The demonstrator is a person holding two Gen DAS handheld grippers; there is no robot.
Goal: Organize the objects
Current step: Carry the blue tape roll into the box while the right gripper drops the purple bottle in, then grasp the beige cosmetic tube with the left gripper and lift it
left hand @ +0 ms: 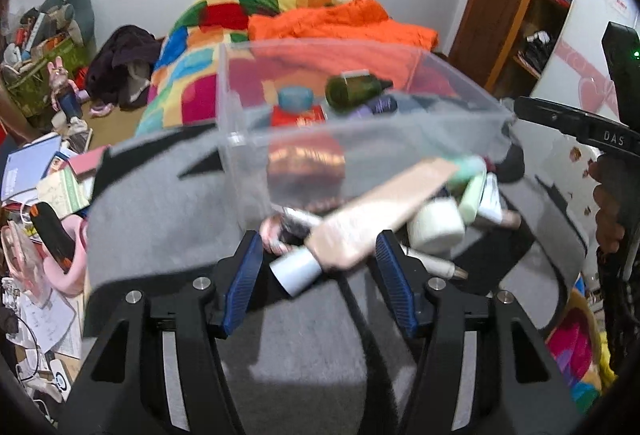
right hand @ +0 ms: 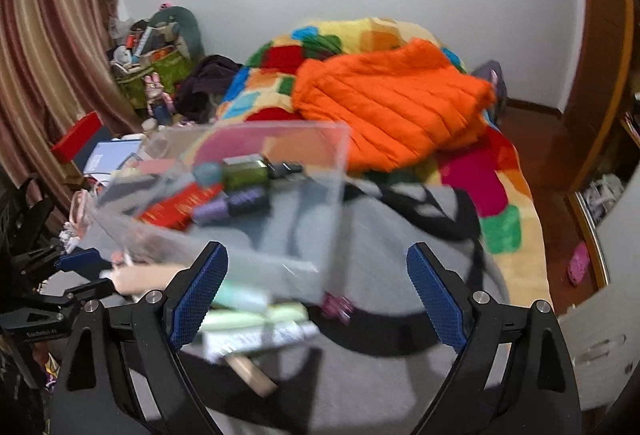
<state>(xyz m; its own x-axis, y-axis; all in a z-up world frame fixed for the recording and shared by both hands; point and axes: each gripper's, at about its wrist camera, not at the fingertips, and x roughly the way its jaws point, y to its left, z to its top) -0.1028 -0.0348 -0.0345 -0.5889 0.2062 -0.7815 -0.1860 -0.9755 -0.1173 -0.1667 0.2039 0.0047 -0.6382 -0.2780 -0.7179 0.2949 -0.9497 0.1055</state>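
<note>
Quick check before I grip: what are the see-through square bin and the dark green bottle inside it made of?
Clear square bin: looks like rigid clear plastic, probably acrylic; sharp straight edges and the bedding shows through its walls. Dark green bottle: glossy, either tinted glass or hard plastic; the blur leaves that open.

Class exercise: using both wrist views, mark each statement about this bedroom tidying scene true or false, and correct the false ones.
1. The clear plastic box already holds a dark green bottle. True.
2. The orange jacket lies on the floor. False: it lies on the colourful blanket.
3. The right gripper is clamped on a tube. False: it is open, holding nothing.
4. A peach tube with a white cap lies between the left gripper fingers. True.
</note>
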